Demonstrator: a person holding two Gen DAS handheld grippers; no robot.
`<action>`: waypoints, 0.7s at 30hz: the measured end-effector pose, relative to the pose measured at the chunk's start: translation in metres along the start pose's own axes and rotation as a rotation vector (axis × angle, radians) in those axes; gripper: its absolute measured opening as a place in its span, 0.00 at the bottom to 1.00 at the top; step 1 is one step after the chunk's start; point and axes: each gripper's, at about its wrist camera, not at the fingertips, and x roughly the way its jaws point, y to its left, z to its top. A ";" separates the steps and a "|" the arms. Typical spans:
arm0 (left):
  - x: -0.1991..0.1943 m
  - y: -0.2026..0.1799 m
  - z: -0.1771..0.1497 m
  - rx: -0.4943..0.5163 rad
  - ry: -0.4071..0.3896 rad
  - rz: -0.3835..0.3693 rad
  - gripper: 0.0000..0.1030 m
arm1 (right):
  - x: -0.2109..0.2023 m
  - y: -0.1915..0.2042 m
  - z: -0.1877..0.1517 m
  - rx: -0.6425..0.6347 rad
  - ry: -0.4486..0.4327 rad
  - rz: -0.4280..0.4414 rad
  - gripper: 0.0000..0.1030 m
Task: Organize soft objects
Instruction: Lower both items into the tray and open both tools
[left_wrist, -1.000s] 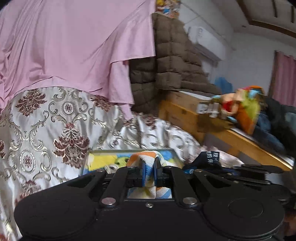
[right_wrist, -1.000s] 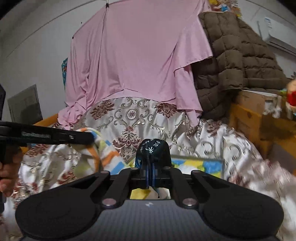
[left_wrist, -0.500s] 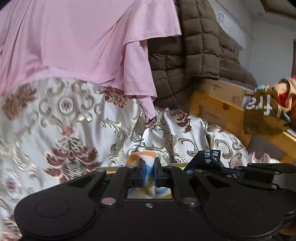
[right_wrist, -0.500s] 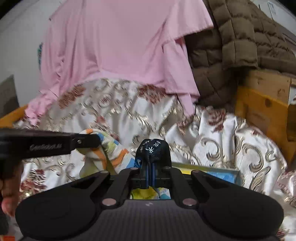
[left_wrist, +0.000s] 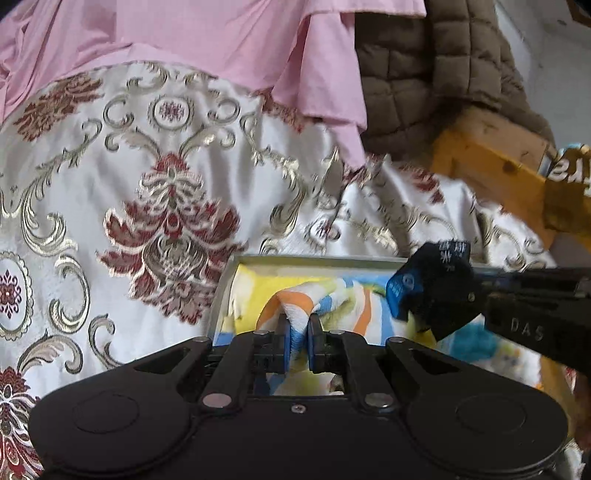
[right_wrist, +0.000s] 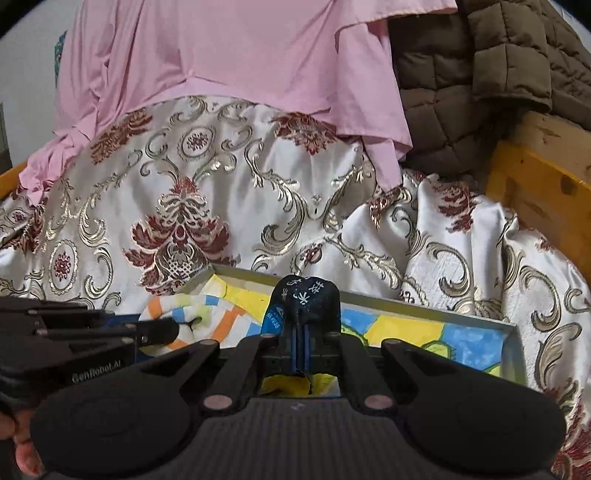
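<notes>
Left gripper (left_wrist: 296, 334): jaws closed on a pinch of the striped sock (left_wrist: 314, 302) (white with orange, blue and pale green bands), held just over the open box (left_wrist: 317, 260). Sock's loose end trails down inside the box; can't tell whether it touches the bottom.

Right gripper (right_wrist: 300, 345): jaws shut tight on the dark sock (right_wrist: 304, 301), black-navy with white markings and a blue patch. It bunches above the fingertips, also over the box, beside the striped one. From the left wrist view the two socks look near each other, dark one to the right; touching or not, unclear.

Box: shallow, grey rim, bright yellow-and-blue printed lining. It sits on the brocade bedspread (right_wrist: 221, 192), cream with gold scrolls and red medallions. Pink cloth (right_wrist: 240, 48) and brown quilted jacket (right_wrist: 498, 59) hang behind.

Judged step: placing both socks into the box.

Risks:
- Box rests on soft, rumpled bedding; pressing down on a rim could tip or slide it.
- Thin pinch on the striped sock; fabric may cling to the pads on release and drag out.
- Grippers close together; could knock one another when opening.
- A trailing end may drape over the rim.
</notes>
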 end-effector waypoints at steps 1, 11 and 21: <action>0.002 0.001 -0.002 -0.002 0.007 0.001 0.09 | 0.002 0.001 -0.001 0.005 0.008 -0.004 0.04; 0.010 0.002 -0.015 0.000 0.048 0.002 0.11 | 0.011 0.002 -0.021 0.024 0.075 -0.014 0.09; 0.004 -0.002 -0.031 -0.028 0.018 0.006 0.16 | -0.003 -0.005 -0.033 0.026 0.067 -0.030 0.25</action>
